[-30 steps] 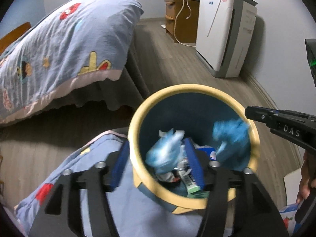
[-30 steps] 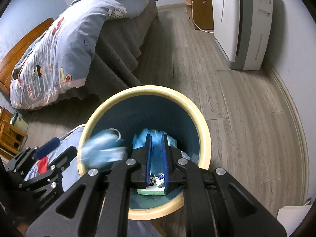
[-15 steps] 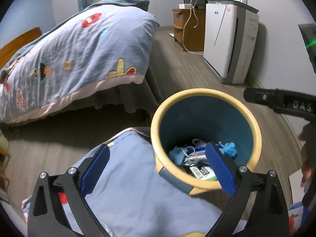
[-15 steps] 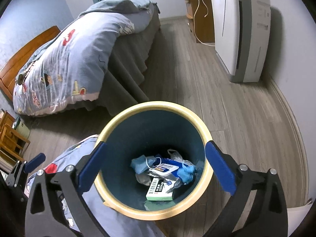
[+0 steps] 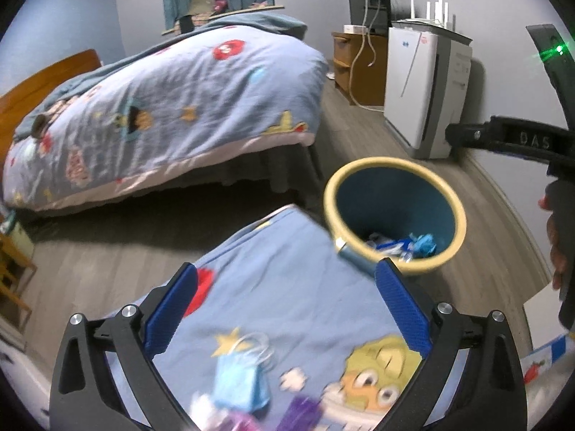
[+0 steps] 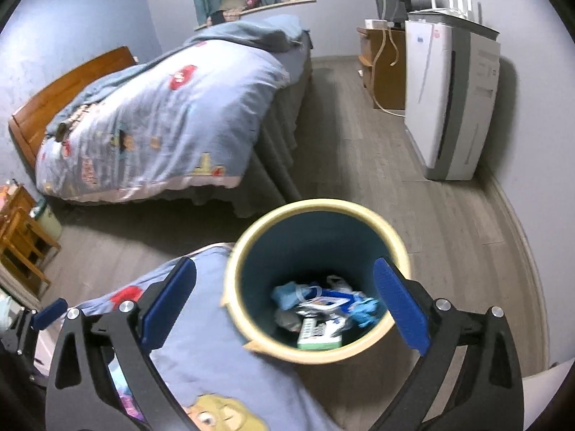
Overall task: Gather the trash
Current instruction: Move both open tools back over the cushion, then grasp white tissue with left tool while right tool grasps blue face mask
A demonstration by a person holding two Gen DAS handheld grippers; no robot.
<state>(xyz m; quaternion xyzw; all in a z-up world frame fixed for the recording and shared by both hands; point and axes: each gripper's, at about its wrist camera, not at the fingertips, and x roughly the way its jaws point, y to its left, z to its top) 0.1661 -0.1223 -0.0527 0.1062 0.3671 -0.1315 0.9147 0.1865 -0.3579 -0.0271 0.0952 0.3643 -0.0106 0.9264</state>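
Both claws stand spread wide and empty — the left gripper [image 5: 287,309] above a face mask [image 5: 240,377] on the quilt [image 5: 305,309]. The right gripper [image 6: 285,301] is above the trash bin [image 6: 316,353] — wrappers [image 6: 320,309] lie inside.

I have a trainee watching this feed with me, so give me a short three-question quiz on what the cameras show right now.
1. True or false: the left gripper is holding a piece of trash.
2. What still lies on the blue patterned blanket in front of the left gripper?
A. a blue face mask
B. a glass bottle
C. a shoe
3. Fill in: the bin has a pale yellow rim and a ____ inside wall.

Key
1. False. Both the left gripper and the right gripper are open with nothing between the fingers.
2. A, the blue face mask, beside blurred purple bits.
3. Blue. Trash already lies at its bottom.
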